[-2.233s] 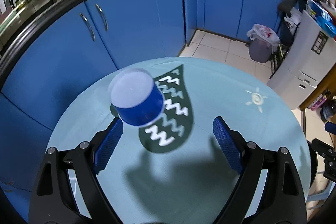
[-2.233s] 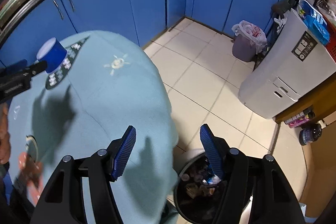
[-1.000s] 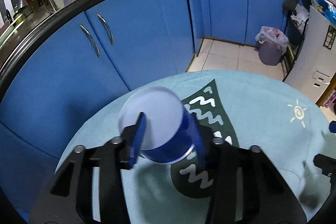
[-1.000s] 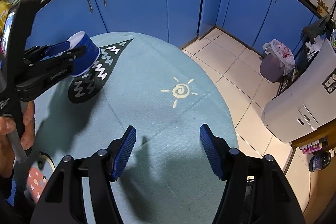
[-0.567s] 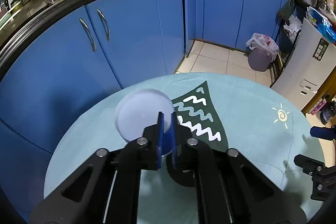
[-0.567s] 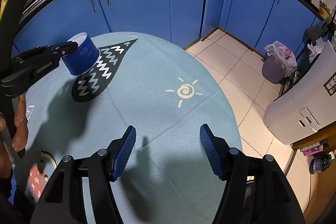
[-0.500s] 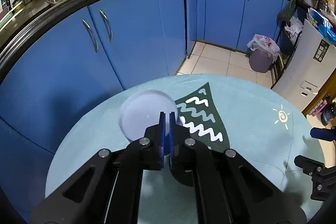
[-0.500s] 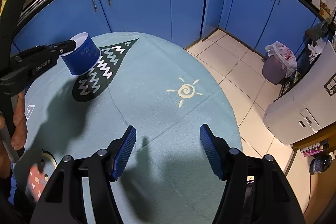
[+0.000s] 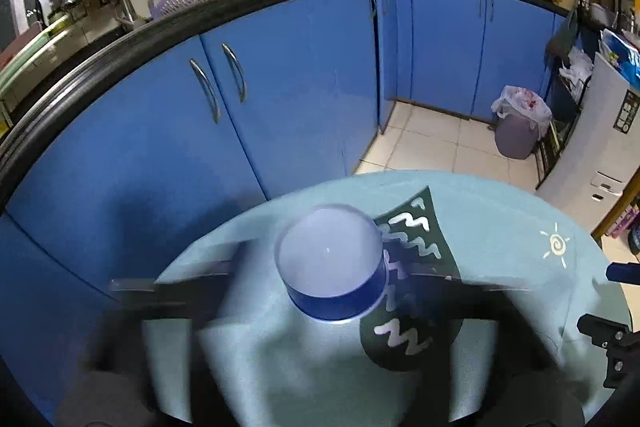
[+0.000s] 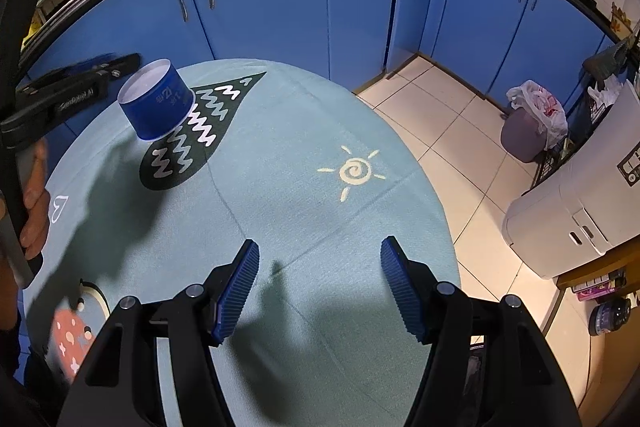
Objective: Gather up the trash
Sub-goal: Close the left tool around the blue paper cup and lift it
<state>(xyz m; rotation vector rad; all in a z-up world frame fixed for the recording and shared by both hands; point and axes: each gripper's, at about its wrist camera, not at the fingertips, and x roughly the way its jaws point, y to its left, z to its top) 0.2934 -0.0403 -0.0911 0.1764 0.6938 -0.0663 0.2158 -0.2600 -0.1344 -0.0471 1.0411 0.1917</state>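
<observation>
Blue cup, upside down on the cloth-covered bench, sits just ahead of the left claw, whose jaws have just been opening wide and empty, presumably to re-grip it; right claw half open, empty, idle, cup far beyond.

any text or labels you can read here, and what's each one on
"SenRobot AI", roughly, partly blurred: on the side of the left gripper, right wrist view.
White print on the blue cup: two lines of characters, too small to read.
Black label on the white appliance: too small to read.
Nothing else is legible.
</observation>
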